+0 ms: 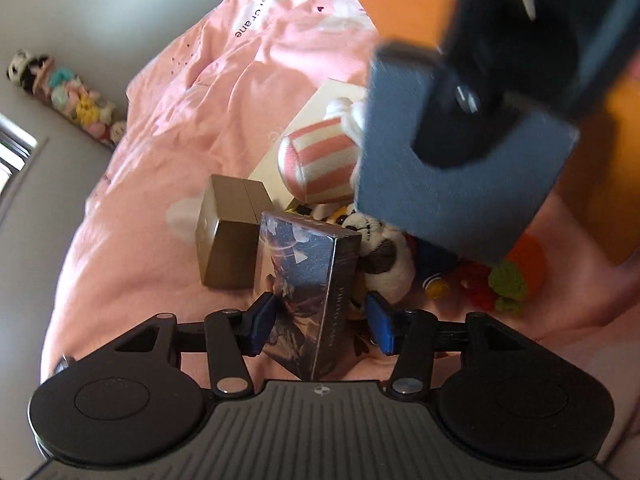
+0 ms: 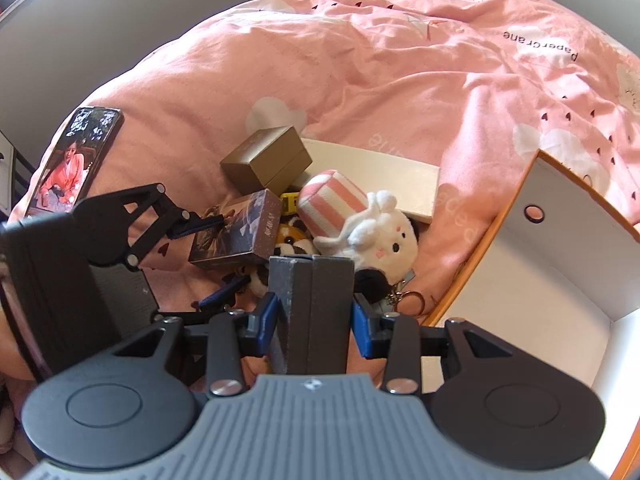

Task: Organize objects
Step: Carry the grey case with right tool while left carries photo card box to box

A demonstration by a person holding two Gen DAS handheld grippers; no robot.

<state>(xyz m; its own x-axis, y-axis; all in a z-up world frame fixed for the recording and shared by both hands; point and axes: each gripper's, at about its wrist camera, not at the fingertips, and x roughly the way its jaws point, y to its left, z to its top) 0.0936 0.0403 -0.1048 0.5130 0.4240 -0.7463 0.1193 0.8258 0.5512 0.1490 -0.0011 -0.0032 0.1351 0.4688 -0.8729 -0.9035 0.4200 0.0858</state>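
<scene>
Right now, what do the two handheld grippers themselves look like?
Both match: the left gripper and right gripper each have a grey ribbed body with a small round emblem, two black round discs at the sides, black link bars with silver pivot pins, and blue pads on the fingers. No cables or sleeves show.

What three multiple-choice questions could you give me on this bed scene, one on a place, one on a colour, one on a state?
1. The phone lies: A on a chair; B on the pink bedspread; C in a drawer.
2. The clamped box in the right tool is: A grey; B red; C green.
3. The left tool is: A shut on the phone; B shut on nothing; C open astride the printed box.
Answers: B, the phone rests flat on the bedspread; A, its faces show grey; C, one pad stands clear of the printed box.
</scene>
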